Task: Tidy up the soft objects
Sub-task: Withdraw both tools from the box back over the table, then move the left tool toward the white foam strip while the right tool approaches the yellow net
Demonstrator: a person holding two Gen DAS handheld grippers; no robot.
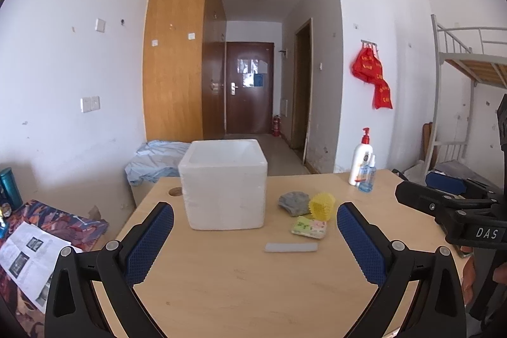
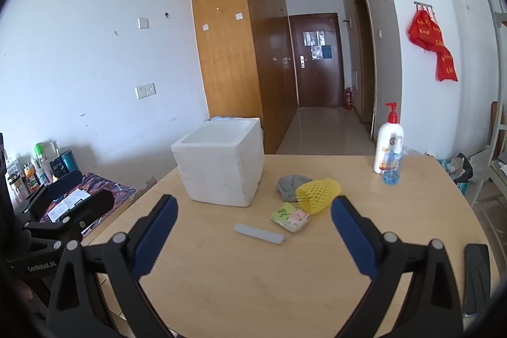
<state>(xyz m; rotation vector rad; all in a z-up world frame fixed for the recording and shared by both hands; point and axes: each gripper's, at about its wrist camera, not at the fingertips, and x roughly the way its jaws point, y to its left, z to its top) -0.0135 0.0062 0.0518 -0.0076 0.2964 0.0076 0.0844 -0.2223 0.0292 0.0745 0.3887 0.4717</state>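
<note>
A white foam box (image 1: 224, 184) (image 2: 221, 159) stands open on the wooden table (image 1: 240, 281) (image 2: 269, 277). To its right lie a grey cloth (image 1: 294, 201) (image 2: 289, 185), a yellow foam net (image 1: 322, 206) (image 2: 318, 194), a flowered sponge pad (image 1: 309, 227) (image 2: 290, 216) and a grey strip (image 1: 291, 247) (image 2: 259, 232). My left gripper (image 1: 255, 220) is open and empty above the table, short of the box. My right gripper (image 2: 253, 214) is open and empty, short of the strip; its body shows at the right edge of the left wrist view (image 1: 450, 211).
A white pump bottle (image 1: 361, 159) (image 2: 388, 144) and a small blue bottle (image 1: 367, 176) (image 2: 392, 167) stand at the table's far right. A dark phone (image 2: 475, 274) lies near the right edge. A low side table with papers (image 1: 35, 255) and bottles (image 2: 38, 167) is left.
</note>
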